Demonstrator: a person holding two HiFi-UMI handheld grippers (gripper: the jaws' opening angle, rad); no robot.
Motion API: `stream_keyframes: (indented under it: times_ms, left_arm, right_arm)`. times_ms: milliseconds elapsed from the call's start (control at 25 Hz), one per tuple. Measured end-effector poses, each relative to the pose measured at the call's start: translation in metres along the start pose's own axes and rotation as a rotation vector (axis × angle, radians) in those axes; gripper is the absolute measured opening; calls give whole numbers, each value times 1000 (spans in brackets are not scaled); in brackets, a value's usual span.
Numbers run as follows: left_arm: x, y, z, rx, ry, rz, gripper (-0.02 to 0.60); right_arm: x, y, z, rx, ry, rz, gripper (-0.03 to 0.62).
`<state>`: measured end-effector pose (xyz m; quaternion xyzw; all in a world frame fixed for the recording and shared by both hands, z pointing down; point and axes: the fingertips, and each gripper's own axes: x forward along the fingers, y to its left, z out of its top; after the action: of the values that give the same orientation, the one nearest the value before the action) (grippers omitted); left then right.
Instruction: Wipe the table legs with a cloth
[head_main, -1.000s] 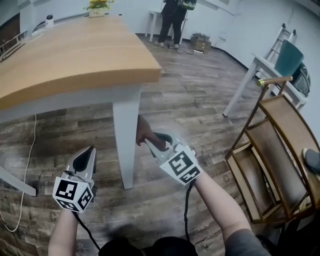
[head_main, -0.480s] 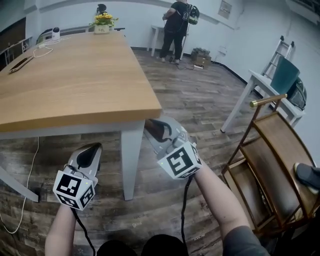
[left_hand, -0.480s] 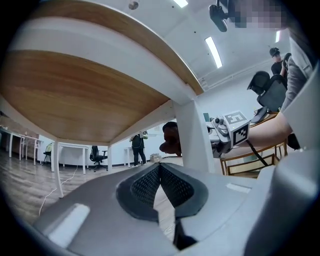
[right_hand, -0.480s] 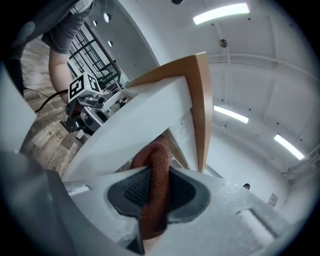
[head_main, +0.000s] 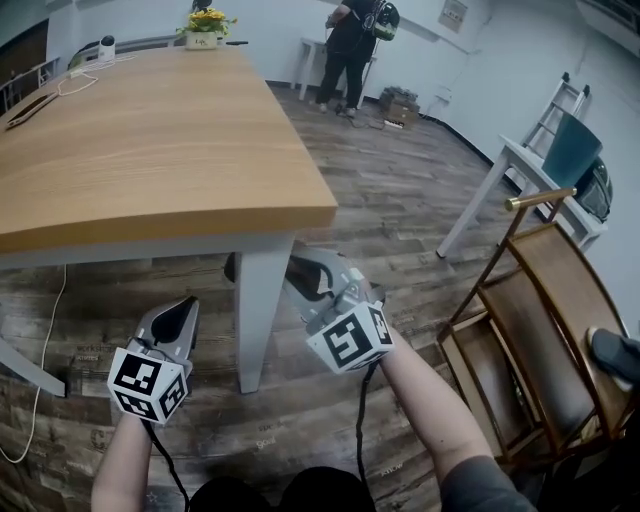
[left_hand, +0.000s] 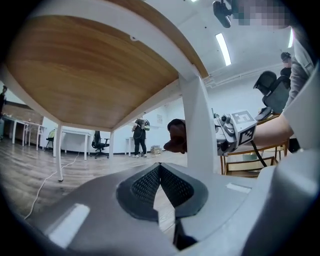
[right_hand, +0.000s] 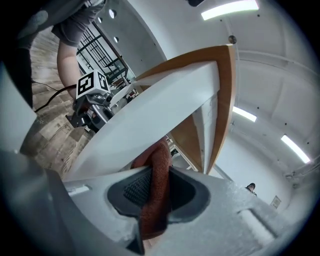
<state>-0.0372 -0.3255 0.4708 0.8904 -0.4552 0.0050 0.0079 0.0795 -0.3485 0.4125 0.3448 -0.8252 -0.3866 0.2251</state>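
The table (head_main: 150, 130) has a light wooden top and white legs. My right gripper (head_main: 298, 272) is shut on a reddish-brown cloth (right_hand: 156, 190) and presses it against the near white leg (head_main: 260, 320) just under the tabletop. A dark bit of the cloth (head_main: 231, 267) shows past the leg's left side. In the left gripper view the cloth (left_hand: 176, 136) bulges out behind the leg (left_hand: 200, 125). My left gripper (head_main: 180, 308) hangs lower, left of the leg, shut with nothing in it (left_hand: 160, 167).
A wooden chair (head_main: 530, 330) stands close on the right. Behind it is a white side table (head_main: 515, 135). A person (head_main: 350, 40) stands at the far end of the room. A white cable (head_main: 52, 330) trails on the floor at left.
My right gripper has carried the cloth up the leg, from about mid-height to just under the tabletop. The left gripper has stayed low beside the leg.
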Motion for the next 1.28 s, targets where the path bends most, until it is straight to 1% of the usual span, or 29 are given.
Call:
stream_keyframes:
  times_ms: [280, 440, 560, 680, 880, 1080, 1160, 1280]
  left_arm:
    - [-6, -4, -69, -46, 76, 22, 20]
    - [-11, -9, -110, -62, 126, 29, 20]
    - [-16, -12, -144, -79, 169, 38, 20]
    - [-20, -15, -174, -106, 206, 47, 20]
    - [-25, -25, -214, -114, 238, 36, 20]
    - [-30, -26, -253, -152, 266, 62, 20]
    - [-32, -30, -268, -170, 282, 65, 20]
    - [-36, -34, -289, -185, 309, 71, 20]
  right_arm:
    - [1, 72, -56, 52, 63, 77, 66]
    - [3, 123, -95, 114, 124, 139, 66]
    - [5, 159, -121, 192, 171, 190, 65]
    - [9, 190, -144, 224, 218, 221, 66]
    - [11, 233, -177, 274, 284, 246, 64]
    - [19, 274, -201, 368, 341, 251, 64]
    - [20, 289, -210, 379, 359, 269, 66]
    - [23, 308, -223, 361, 378, 301, 64]
